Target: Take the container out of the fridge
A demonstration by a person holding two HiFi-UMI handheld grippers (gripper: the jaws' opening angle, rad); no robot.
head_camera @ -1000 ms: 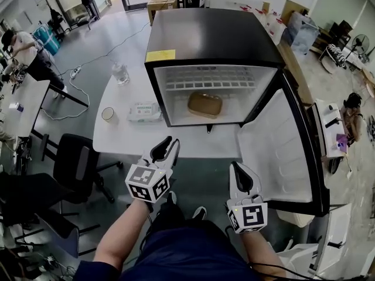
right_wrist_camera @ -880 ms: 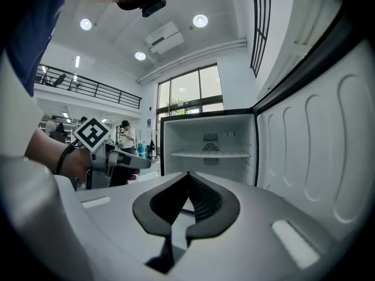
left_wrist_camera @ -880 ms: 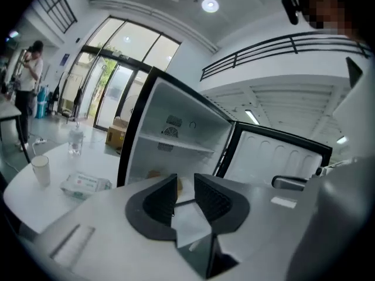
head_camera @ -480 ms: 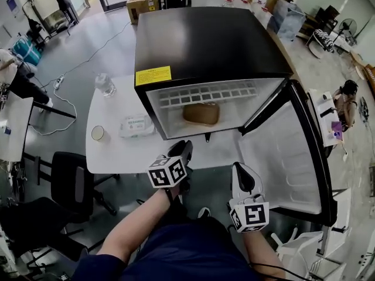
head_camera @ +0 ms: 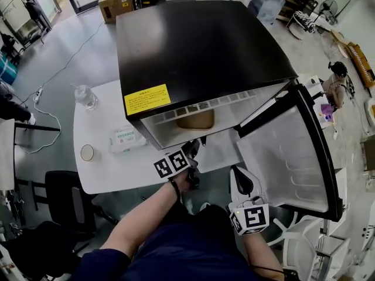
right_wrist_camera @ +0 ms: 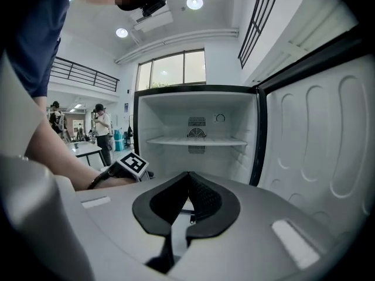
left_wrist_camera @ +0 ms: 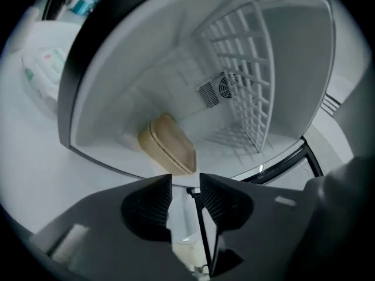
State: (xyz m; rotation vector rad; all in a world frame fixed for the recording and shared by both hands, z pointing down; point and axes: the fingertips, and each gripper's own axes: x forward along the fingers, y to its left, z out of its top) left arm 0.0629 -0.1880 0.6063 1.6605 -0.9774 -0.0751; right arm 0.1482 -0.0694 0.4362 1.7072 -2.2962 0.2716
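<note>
Left gripper (head_camera: 192, 150) nearer fridge (head_camera: 199, 45), opening, empty

Your tan, rounded-rectangular plastic container (head_camera: 195, 120) with its lid closed lies flat on the white floor of the black compact fridge (head_camera: 199, 45), about midway across and set back a little from the front edge. In the left gripper view the container (left_wrist_camera: 170, 145) shows a seam running round it where lid meets base, and it sits alone beneath the white wire shelf (left_wrist_camera: 246, 81), touching neither side wall. The fridge stands with its door (head_camera: 290, 157) swung wide open to your right, its moulded white inner liner facing you.
</note>
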